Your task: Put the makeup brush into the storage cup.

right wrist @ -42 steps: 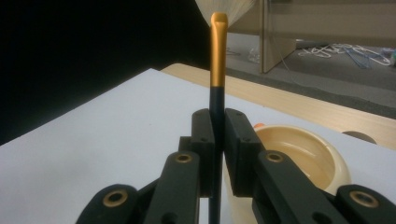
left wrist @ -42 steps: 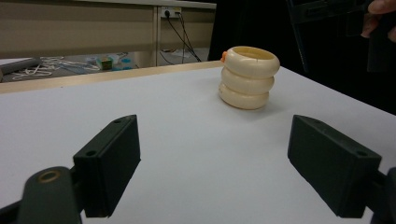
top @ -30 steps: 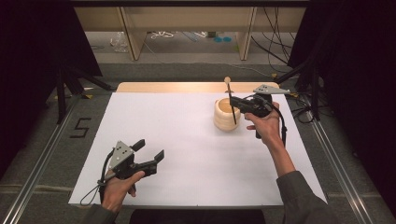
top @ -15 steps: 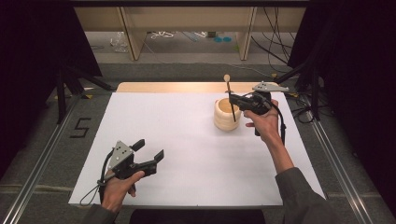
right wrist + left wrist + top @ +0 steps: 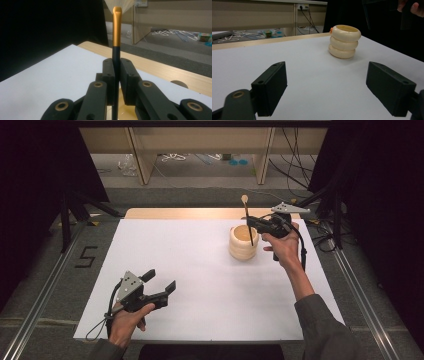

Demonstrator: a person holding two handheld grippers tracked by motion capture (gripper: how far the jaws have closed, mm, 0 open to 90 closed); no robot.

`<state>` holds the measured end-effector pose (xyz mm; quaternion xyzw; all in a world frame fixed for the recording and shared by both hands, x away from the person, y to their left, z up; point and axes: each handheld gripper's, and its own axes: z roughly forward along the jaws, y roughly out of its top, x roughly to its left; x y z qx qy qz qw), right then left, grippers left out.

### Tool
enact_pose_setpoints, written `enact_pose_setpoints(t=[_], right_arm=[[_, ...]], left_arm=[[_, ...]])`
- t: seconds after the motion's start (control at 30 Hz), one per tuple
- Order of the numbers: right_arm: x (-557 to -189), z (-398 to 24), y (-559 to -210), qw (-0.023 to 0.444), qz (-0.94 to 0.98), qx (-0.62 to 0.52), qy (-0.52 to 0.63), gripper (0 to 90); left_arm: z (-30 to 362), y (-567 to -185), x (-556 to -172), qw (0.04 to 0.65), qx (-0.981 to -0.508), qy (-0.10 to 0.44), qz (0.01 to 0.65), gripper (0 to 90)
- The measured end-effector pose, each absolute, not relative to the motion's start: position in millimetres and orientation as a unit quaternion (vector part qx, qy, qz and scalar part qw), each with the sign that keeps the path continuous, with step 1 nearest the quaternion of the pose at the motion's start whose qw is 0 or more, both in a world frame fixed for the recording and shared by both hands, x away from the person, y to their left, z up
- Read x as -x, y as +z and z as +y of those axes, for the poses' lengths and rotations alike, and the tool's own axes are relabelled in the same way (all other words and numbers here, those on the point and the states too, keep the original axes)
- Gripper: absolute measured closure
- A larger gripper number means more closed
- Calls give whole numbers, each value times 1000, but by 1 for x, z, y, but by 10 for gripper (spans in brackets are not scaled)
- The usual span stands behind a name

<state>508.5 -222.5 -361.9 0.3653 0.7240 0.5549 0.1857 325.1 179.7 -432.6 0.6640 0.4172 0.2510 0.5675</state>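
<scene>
A cream ribbed cup (image 5: 243,247) stands on the white table (image 5: 200,265) at the right of middle. My right gripper (image 5: 251,223) is shut on the dark handle of a brush (image 5: 248,227), holding it upright with its lower end inside the cup's mouth. In the right gripper view the brush (image 5: 115,30) shows a gold ferrule and pale bristles above the closed gripper (image 5: 117,75), with the cup (image 5: 125,110) just below. My left gripper (image 5: 161,280) stands open near the front left, with nothing between its jaws. In the left gripper view the gripper (image 5: 327,87) points at the cup (image 5: 344,41).
A wooden strip (image 5: 200,213) runs along the table's far edge. Beyond it, cables (image 5: 175,157) lie on the floor between wooden furniture legs (image 5: 142,155). Metal rails (image 5: 360,290) flank the table. A small orange thing (image 5: 331,30) peeks out behind the cup.
My right gripper has lifted the brush a little, so its bristled top stands higher above the cup. The left gripper has stayed where it was.
</scene>
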Motion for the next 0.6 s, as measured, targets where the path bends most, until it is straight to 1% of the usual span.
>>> enact_pose_setpoints(t=[0.07,0.1,0.17,0.33,0.43,0.53,0.6], right_arm=[[-509,-223,-362,180,723,-369,556,834],[-510,-223,-362,186,723,-365,557,834],[-511,-222,-362,178,721,-371,558,834],[-515,-223,-361,188,720,-370,557,834],[-516,-223,-360,181,716,-377,559,834],[-519,-224,-361,187,713,-377,561,834],[-520,-224,-361,182,711,-381,562,834]], left_arm=[[180,-433,-325,568,-664,251,417,167],[180,-433,-325,568,-664,251,417,167],[180,-433,-325,568,-664,251,417,167],[180,-432,-325,568,-664,251,417,167],[180,-432,-325,568,-664,251,417,167],[180,-432,-325,568,-664,251,416,167],[180,-432,-325,568,-664,251,417,167]])
